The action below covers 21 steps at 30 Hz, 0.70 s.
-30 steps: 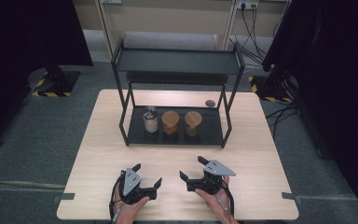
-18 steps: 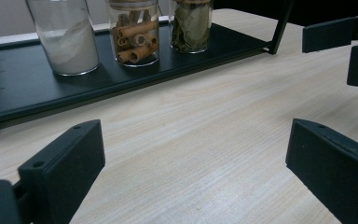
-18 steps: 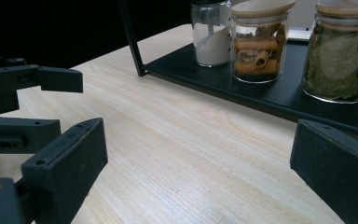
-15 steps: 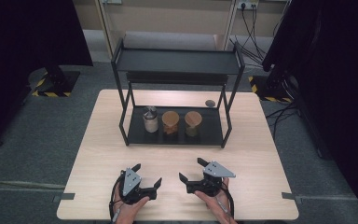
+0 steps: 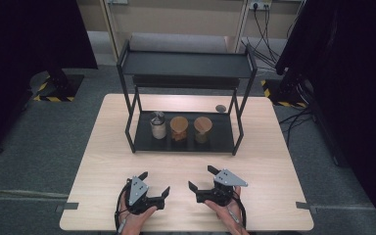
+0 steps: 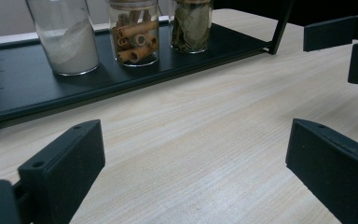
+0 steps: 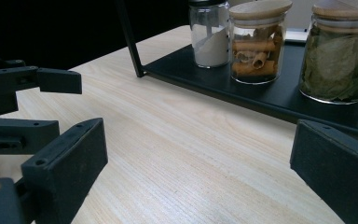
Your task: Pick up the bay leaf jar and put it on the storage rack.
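Nothing's changed lately: left tool [image 5: 154,184] and right tool [image 5: 200,178] sit spread and empty near the pale wooden bench's [image 5: 274,161] front edge, so the three glass spice jars [image 5: 179,129] remain untouched.

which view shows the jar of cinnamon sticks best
The right gripper view: the cinnamon jar shows whole, wooden lid to base, with the rolled sticks plain through the glass. The left gripper view shows the sticks close but crops the lid. The high view gives little more than its round lid from above.
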Each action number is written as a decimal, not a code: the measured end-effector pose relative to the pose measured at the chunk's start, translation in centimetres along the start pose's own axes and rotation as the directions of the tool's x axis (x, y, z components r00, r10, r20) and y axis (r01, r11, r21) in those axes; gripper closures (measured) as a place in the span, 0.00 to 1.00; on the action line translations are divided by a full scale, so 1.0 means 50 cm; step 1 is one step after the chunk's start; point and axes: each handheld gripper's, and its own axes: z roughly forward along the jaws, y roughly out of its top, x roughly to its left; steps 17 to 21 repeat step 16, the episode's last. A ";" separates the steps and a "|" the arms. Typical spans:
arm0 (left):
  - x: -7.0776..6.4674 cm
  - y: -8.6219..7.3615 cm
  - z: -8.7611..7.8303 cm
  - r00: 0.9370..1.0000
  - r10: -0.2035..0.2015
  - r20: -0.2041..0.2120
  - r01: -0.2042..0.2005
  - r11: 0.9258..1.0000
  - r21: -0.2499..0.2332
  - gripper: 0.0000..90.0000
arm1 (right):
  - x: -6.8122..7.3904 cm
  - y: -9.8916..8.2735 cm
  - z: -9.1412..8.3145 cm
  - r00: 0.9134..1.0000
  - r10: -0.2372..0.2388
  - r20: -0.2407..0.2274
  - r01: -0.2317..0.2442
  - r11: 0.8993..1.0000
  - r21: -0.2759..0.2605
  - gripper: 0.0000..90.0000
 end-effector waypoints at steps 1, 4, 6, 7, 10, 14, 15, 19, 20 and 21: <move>0.000 0.000 0.000 1.000 0.000 0.000 0.000 1.000 0.000 0.05 | 0.000 0.000 0.000 1.000 0.000 0.000 0.000 1.000 -0.001 0.05; 0.000 0.000 0.000 1.000 0.000 0.000 0.000 1.000 0.000 0.05 | -0.001 0.000 -0.001 1.000 -0.001 0.001 0.001 1.000 -0.003 0.05; 0.000 0.000 0.000 1.000 0.000 0.000 0.000 1.000 0.000 0.05 | -0.001 0.001 -0.001 1.000 -0.001 0.000 0.001 1.000 -0.003 0.05; 0.000 0.000 0.000 1.000 0.000 0.000 0.000 1.000 0.000 0.05 | -0.001 0.000 -0.001 1.000 -0.002 0.001 0.002 1.000 -0.003 0.05; 0.000 0.000 0.000 1.000 0.000 0.000 0.000 1.000 0.000 0.05 | -0.001 0.001 -0.001 1.000 -0.002 0.002 0.002 1.000 -0.003 0.05; 0.000 0.000 0.000 1.000 -0.002 -0.001 0.002 1.000 0.000 0.05 | -0.001 0.001 -0.002 1.000 0.000 0.003 0.000 1.000 -0.005 0.05; 0.000 0.000 0.000 1.000 -0.001 -0.001 0.001 1.000 0.001 0.05 | -0.001 0.001 -0.003 1.000 0.000 0.004 0.000 1.000 -0.006 0.05; 0.000 0.000 0.001 1.000 -0.001 -0.001 0.001 1.000 0.001 0.05 | -0.001 0.001 -0.003 1.000 0.000 0.005 0.000 1.000 -0.007 0.05; 0.000 0.000 0.001 1.000 -0.001 -0.001 0.001 1.000 0.001 0.05 | -0.001 0.001 -0.003 1.000 0.000 0.005 0.000 1.000 -0.007 0.05; 0.000 0.000 0.001 1.000 -0.001 -0.001 0.001 1.000 0.001 0.05 | -0.001 0.001 -0.003 1.000 0.000 0.005 0.000 1.000 -0.007 0.05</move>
